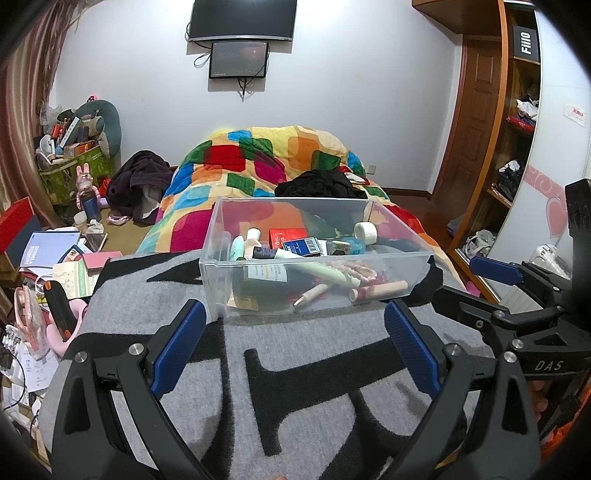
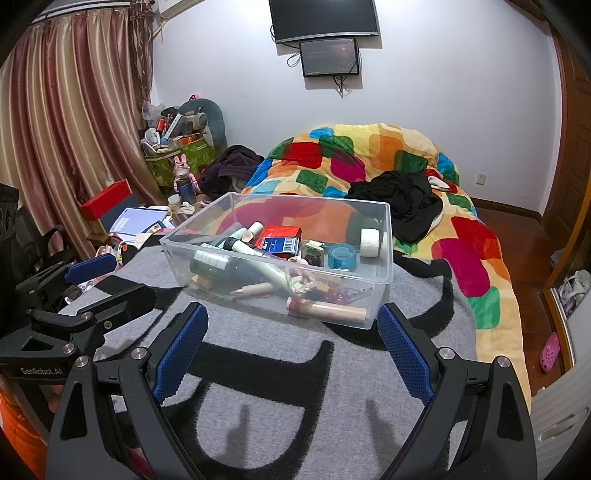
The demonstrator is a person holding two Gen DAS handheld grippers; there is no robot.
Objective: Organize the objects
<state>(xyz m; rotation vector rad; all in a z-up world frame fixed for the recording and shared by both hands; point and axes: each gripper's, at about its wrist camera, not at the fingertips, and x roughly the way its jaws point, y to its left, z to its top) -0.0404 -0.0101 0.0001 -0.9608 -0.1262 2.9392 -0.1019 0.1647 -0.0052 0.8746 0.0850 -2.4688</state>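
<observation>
television (image 1: 242, 18) cropped, box labels (image 1: 308, 245) unreadable

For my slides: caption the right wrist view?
Open right gripper faces a clear bin of toiletries on a grey blanket.

One clear plastic box (image 2: 384, 258) sat on one grey blanket (image 2: 258, 387). In it lay one dark bottle (image 2: 218, 267), one blue tape roll (image 2: 341, 256), one white tape roll (image 2: 370, 242), one red carton (image 2: 277, 232) and one blue card pack (image 2: 282, 244). Two screens (image 2: 325, 16) hung on the wall, and two grippers (image 2: 291, 349) were in view.
</observation>
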